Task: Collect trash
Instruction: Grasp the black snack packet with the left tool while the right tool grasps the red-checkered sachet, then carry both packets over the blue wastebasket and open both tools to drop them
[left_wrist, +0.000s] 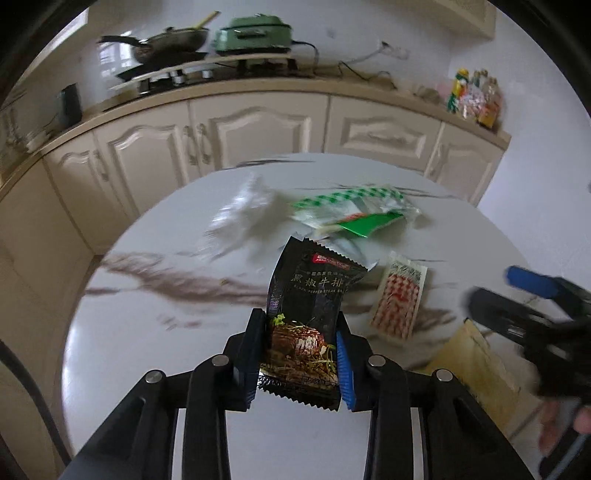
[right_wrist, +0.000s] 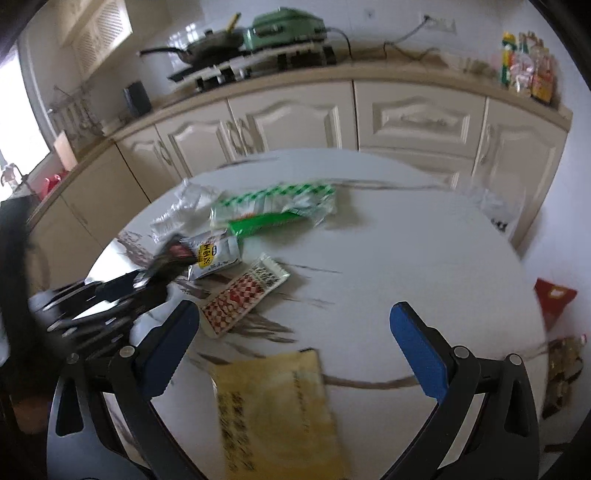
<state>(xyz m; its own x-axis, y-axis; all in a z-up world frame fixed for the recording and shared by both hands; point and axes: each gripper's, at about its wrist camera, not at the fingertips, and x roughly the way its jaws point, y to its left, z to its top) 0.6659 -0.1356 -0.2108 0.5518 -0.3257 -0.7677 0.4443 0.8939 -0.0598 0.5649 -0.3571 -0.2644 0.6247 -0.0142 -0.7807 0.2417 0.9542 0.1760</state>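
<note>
Across the round marble-veined table (right_wrist: 406, 258), wrappers lie scattered. Largest, the yellow paper bag (right_wrist: 275, 410) lies at the table's near edge, below the right gripper (right_wrist: 295, 332), whose jaws stand wide apart and empty. Toward the table's far side lies the green-checked wrapper (left_wrist: 354, 210), with crumpled clear plastic (left_wrist: 243, 210) beside it. Nearer the table's centre lies the red-checked sachet (left_wrist: 400, 295). Raised above the table, the left gripper (left_wrist: 301, 354) clamps the black pepper steak sauce packet (left_wrist: 306, 325).

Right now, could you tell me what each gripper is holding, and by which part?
The left gripper clamps the black sauce packet across its lower half, by the side edges. The right gripper is open and holds nothing.
</note>
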